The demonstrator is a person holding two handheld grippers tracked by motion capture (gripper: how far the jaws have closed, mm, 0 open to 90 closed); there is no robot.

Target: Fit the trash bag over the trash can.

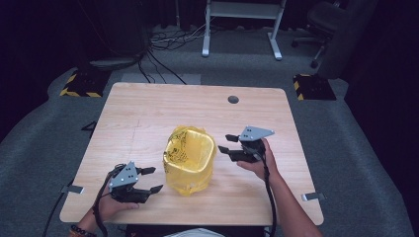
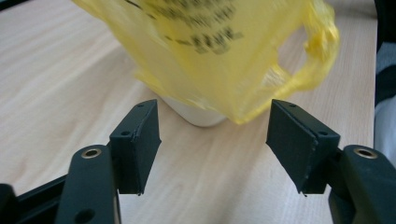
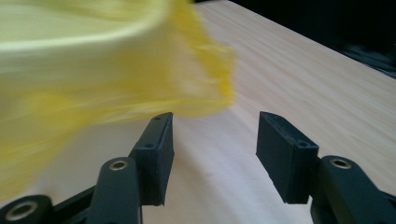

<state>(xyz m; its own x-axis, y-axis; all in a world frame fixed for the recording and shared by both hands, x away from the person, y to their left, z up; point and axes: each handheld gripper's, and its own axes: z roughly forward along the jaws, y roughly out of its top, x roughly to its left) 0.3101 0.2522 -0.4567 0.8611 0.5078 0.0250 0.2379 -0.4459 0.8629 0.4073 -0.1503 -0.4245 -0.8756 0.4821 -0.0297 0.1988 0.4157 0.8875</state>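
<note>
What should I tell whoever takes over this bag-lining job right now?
Left gripper: open, nothing held, beside the bag's near left side.
Right gripper: open, nothing held, off the bag's right side.
Yellow bag: draped over a small white bin mid-table, mouth open, both grippers apart from it.
Done: bag looks fitted over the bin.
Left: probably check the rim sits evenly, then tidy the loose handle.

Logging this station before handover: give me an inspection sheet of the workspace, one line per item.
Surface: wooden table, round hole near far edge.
Job's things: yellow bag lining a white bin, upright mid-table.
Clutter: nothing seen.
Grippers: left gripper and right gripper both open, empty, either side of the bag.
Cables: one trails from each gripper; more on the floor beyond.
Surroundings: grey carpet, white desk frame, office chair.
</note>
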